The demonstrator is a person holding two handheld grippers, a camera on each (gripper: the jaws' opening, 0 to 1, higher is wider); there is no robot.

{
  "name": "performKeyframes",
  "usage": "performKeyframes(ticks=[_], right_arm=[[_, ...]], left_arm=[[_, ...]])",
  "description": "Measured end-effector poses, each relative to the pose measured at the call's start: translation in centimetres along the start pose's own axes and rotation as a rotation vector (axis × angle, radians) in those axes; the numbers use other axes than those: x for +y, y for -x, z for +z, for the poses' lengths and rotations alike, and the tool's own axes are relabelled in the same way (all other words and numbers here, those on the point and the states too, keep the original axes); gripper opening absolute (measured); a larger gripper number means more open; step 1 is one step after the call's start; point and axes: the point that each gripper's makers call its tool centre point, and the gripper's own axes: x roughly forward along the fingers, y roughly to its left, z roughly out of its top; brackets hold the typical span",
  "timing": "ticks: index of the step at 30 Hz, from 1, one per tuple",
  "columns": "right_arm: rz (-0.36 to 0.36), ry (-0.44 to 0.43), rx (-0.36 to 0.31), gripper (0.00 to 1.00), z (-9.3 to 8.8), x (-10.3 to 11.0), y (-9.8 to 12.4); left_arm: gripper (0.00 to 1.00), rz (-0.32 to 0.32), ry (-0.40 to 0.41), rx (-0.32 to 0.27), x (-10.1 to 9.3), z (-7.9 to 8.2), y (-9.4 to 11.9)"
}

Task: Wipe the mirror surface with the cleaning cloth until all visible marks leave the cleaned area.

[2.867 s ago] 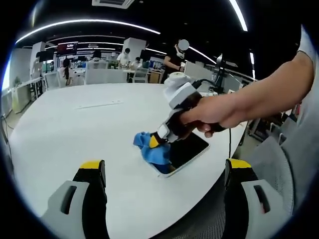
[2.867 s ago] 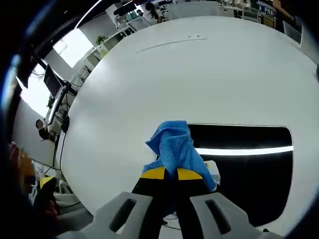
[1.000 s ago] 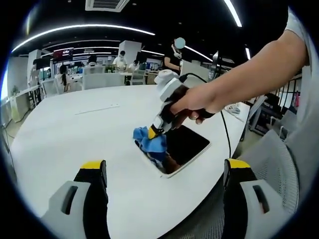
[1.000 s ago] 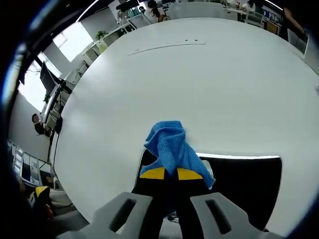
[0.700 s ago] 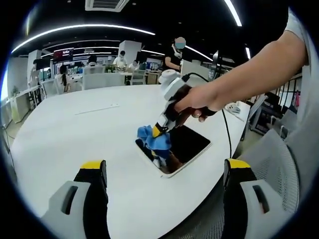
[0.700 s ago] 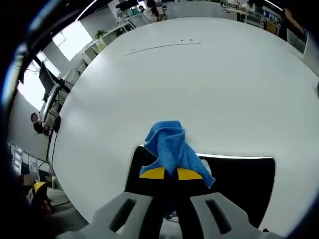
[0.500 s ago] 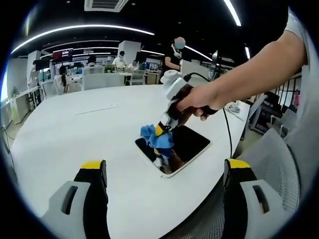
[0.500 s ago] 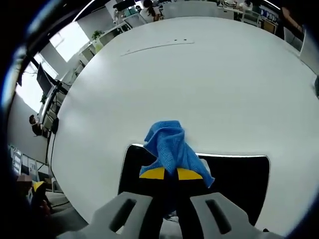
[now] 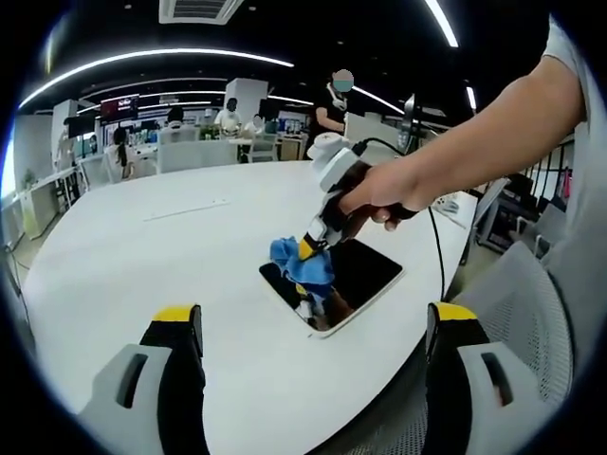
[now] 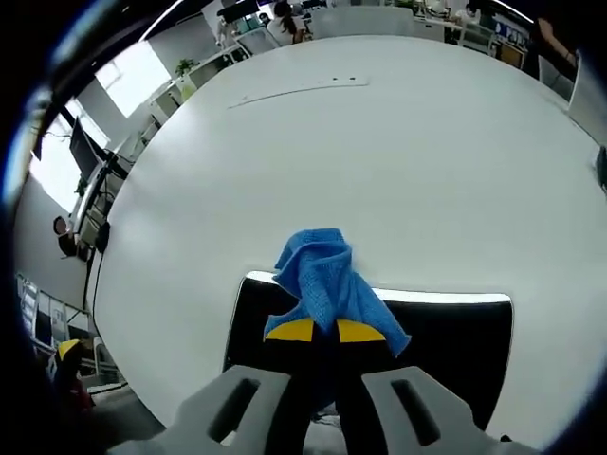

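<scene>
While right gripper (image 10: 317,331) clamps blue cloth (image 10: 327,277) on mirror (image 10: 446,346), wiping's underway; left gripper (image 9: 313,327) idles, jaws apart. Next: sweep toward 3 o'clock.

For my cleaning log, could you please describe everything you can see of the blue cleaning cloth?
The blue cleaning cloth is a soft, textured fabric, bunched into crumpled folds. It is pinched in the shut, yellow-tipped right tongs, with its loose end puffing out beyond the tips. In the left gripper view the cloth hangs below those tongs onto the mirror, a dark rectangle with a pale rim lying flat on the white table, near the mirror's end farthest from the person's hand.
</scene>
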Motion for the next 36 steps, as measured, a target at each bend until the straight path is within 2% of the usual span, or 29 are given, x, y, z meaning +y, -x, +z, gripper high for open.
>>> performKeyframes(ticks=[6,13,23,36], right_arm=[[-0.003,0.007,-0.002,0.00,-1.1,0.5,0.5],[0.004,0.011,-0.006,0.00,-2.5,0.9,1.1],[0.015,0.010,0.000,0.00,-5.4,1.6,2.4],[0.024,-0.003,-0.001,0.00,-7.3,2.2,3.4]], left_arm=[[0.96,0.013,-0.008,-0.015,0.3,0.3,0.1],[0.96,0.013,-0.015,-0.005,0.2,0.1,0.1],[0.97,0.018,-0.020,-0.004,0.3,0.1,0.1],[0.96,0.020,-0.030,0.005,0.3,-0.2,0.1]])
